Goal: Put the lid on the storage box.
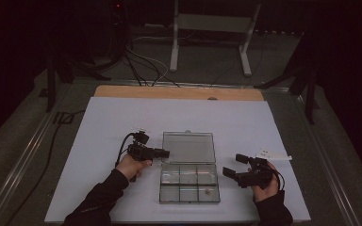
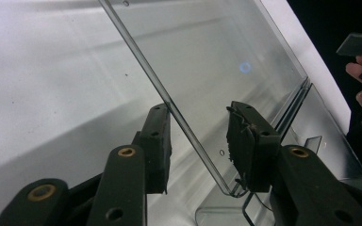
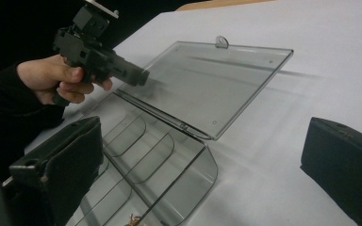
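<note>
Clear, flat rectangular plastic lid (image 1: 188, 147) of the compartment box (image 1: 189, 183), long axis crosswise, lies between the unclamped left tongs (image 2: 198, 141); right tongs (image 3: 202, 165) gape empty.

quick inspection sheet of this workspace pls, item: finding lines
surface: white board on a wooden table
job's things: clear compartment box, its lid swung open; one small item in a compartment
clutter: white piece near the right edge
grippers: left gripper straddles the lid's edge, jaws not pressing; right gripper open, off the box
cables: black cords on the floor behind
surroundings: dark room, white stand
</note>
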A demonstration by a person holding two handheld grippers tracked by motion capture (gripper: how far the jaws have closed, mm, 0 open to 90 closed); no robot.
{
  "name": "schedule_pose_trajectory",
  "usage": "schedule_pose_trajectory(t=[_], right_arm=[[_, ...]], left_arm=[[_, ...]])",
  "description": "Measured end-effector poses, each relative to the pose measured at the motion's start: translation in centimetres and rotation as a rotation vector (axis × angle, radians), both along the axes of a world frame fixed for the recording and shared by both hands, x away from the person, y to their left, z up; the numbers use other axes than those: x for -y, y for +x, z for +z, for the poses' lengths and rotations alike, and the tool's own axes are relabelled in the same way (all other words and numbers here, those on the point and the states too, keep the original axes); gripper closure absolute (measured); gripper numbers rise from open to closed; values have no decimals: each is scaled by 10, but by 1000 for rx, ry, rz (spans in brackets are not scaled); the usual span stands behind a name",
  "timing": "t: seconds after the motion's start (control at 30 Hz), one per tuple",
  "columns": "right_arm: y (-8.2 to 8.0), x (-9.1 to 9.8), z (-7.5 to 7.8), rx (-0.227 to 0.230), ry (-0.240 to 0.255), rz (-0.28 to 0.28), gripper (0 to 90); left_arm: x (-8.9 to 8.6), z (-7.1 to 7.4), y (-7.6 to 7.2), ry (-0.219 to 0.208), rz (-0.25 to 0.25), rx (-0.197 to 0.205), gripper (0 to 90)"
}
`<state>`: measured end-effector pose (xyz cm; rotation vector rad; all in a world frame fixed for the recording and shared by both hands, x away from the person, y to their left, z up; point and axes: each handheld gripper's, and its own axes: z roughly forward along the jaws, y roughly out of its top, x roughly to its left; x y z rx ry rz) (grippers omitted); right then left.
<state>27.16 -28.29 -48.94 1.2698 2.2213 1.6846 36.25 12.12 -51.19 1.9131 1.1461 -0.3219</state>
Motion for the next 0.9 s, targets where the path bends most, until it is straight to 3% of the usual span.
schedule_pose_trajectory(t=[0.9], right_arm=[[0,0,0,-1,0,1,0]], left_arm=[[-6,5,-3,-30,-35,67,736]])
